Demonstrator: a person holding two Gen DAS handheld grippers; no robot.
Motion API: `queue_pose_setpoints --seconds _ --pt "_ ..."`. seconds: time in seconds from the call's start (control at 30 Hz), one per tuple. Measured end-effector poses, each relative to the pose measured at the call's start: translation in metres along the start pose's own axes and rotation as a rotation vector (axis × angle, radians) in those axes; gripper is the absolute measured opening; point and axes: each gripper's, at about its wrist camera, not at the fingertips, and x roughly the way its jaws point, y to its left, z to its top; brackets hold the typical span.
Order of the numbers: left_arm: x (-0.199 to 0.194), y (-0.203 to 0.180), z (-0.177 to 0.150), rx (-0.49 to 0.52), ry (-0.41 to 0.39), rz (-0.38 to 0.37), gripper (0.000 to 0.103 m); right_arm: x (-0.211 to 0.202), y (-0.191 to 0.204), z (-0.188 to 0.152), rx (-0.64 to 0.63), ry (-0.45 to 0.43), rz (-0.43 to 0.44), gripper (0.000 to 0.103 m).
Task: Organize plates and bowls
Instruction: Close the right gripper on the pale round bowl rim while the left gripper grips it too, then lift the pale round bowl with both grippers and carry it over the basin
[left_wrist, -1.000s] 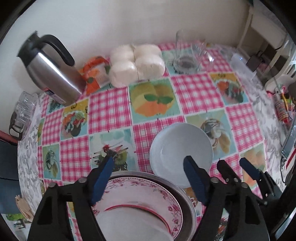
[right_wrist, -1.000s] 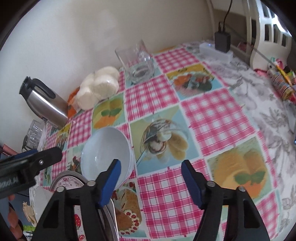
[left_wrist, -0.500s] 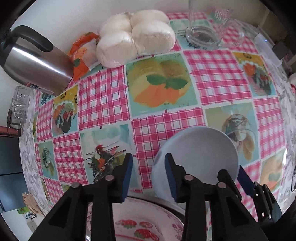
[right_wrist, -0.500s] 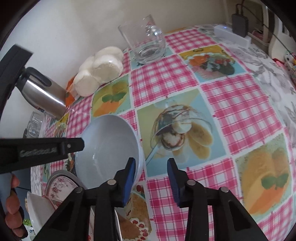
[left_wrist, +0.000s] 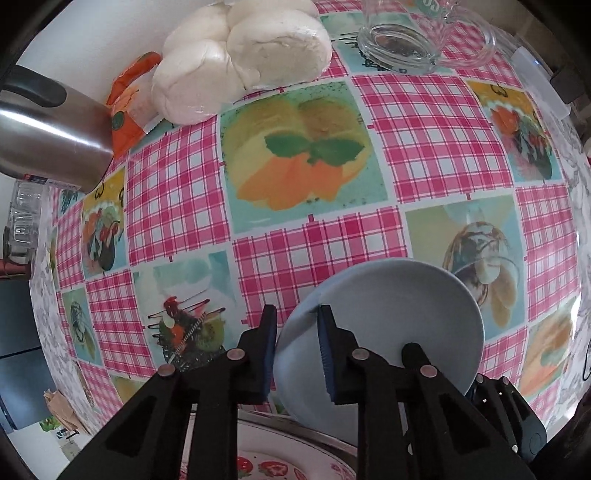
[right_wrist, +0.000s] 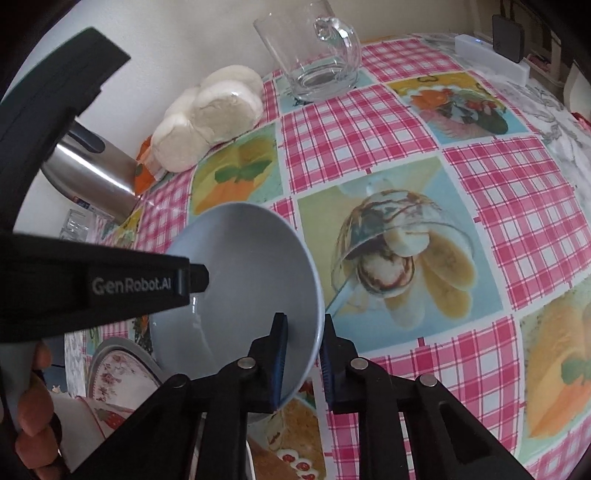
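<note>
Pale blue bowl (right_wrist: 243, 291) is clamped at opposite rims by left gripper (left_wrist: 295, 350) and right gripper (right_wrist: 301, 360), tilted above tablecloth (right_wrist: 406, 147).

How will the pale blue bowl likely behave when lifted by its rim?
Probably stiff: the pale blue bowl looks perfectly round though the left tongs and right tongs pinch its rim. Its smooth, glossy surface may slip between the pads. It looks ceramic, so likely fragile if dropped.
</note>
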Motion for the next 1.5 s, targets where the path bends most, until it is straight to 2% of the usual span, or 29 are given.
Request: queue_pose_setpoints --seconds 0.17,0.33,0.77,0.97,1.23,1.5 --pt "-0.002 0.000 0.002 0.014 -0.005 -0.005 0.022 0.000 -0.004 0.001 0.028 0.006 0.027 0.017" --pt "-0.008 -0.005 -0.002 0.020 -0.008 -0.040 0.018 -0.007 -0.020 0.002 0.064 -0.002 0.053 0.015" --pt "-0.013 -0.075 -0.014 0.105 -0.015 -0.131 0.016 -0.036 -0.081 0.010 0.139 -0.035 0.009 0.014" --pt "-0.015 -0.094 -0.022 0.090 -0.041 -0.183 0.017 -0.042 -0.101 0.011 0.166 -0.042 0.017 0.014" --pt "-0.013 -0.077 -0.040 0.005 -0.096 -0.257 0.017 -0.044 -0.100 0.010 0.147 -0.043 0.008 0.015" --pt "-0.009 -0.066 -0.049 -0.031 -0.122 -0.274 0.015 -0.042 -0.099 0.012 0.134 -0.036 -0.003 0.015"
